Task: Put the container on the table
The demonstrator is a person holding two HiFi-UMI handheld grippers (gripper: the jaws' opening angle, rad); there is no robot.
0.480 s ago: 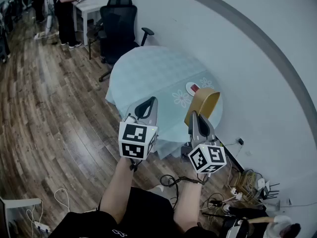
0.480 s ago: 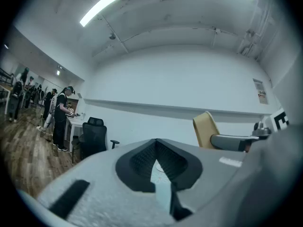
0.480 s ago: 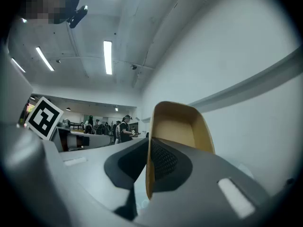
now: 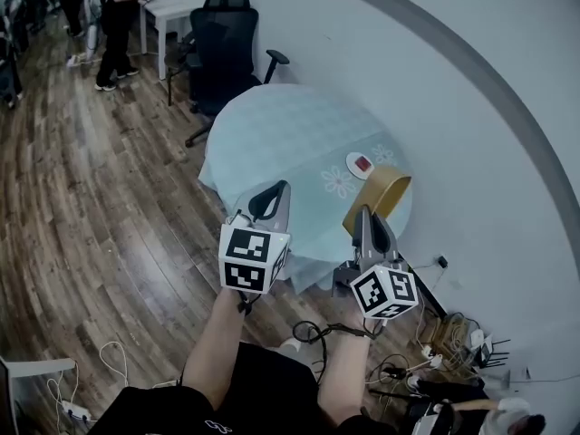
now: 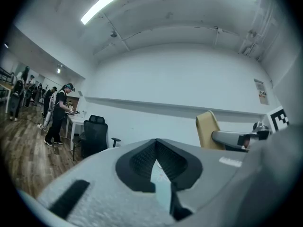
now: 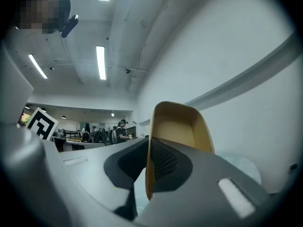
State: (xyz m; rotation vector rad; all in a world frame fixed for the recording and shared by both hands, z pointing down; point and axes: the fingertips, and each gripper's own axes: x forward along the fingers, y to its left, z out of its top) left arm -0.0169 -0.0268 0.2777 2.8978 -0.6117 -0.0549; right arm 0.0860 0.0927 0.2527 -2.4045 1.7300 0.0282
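We pinch the tan container (image 4: 382, 191) by its rim in our right gripper (image 4: 364, 214), above the round table (image 4: 272, 134) (near its edge, tilted); our left gripper (image 4: 270, 196) has its jaws together, empty.

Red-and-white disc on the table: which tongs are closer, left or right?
Right. The right tongs, shut on the tan container, are just short of the disc. The left tongs are further off to its left, by the table's near edge.

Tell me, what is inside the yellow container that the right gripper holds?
Only bare tan walls show inside the container. The right gripper, shut on its wall, covers the lower inside, so that part cannot be seen.
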